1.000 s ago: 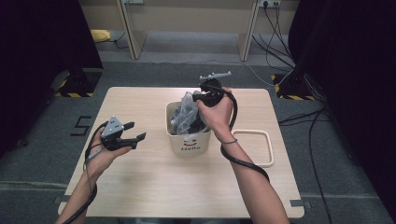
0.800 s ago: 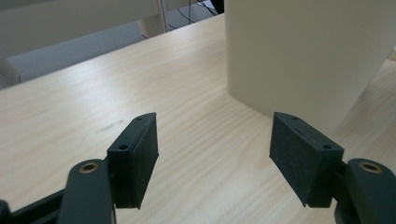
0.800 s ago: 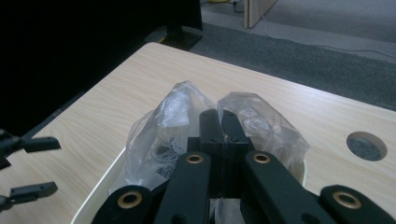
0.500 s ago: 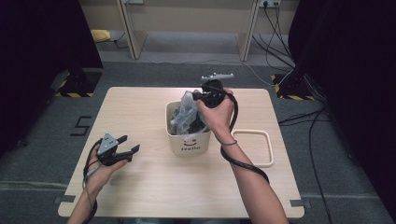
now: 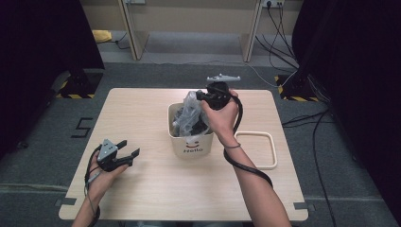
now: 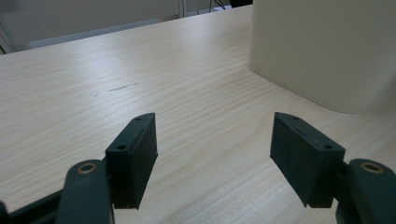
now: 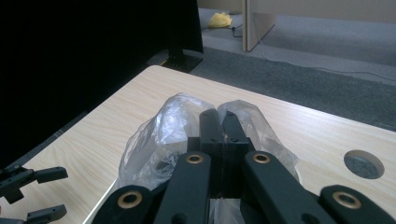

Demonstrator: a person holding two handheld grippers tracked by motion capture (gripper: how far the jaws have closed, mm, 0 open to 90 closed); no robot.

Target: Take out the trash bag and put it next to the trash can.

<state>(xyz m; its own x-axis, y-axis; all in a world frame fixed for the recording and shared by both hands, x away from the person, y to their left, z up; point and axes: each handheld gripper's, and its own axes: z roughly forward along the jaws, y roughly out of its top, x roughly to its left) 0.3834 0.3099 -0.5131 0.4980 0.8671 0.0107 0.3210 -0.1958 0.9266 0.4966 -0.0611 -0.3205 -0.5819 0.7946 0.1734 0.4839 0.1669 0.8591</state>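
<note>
Near the worktop's (image 5: 156, 198) front-left corner, the left hand-held gripper (image 5: 130, 148) has dropped from where it hung a second ago and now sits low over the bare wood, jaws spread with nothing between them; in the left gripper view the bin's (image 6: 327, 51) pale wall stands just ahead to the right. That descent away from the work suggests this hand is parking or waiting, not reaching in. At the worktop's middle stands the white bin (image 5: 191, 146), and out of its mouth rises a clear plastic bag (image 5: 191, 106) with dark contents. The right hand-held gripper (image 5: 202, 97) has not moved: it holds over the bin's rear rim, jaws pressed together on the bag's gathered top, as the right gripper view shows, with film (image 7: 159, 135) bulging on both sides. Toward the right edge lies a white frame (image 5: 257, 150), flat and apart from the bin. The lift of the bag seems the step in hand.
</note>
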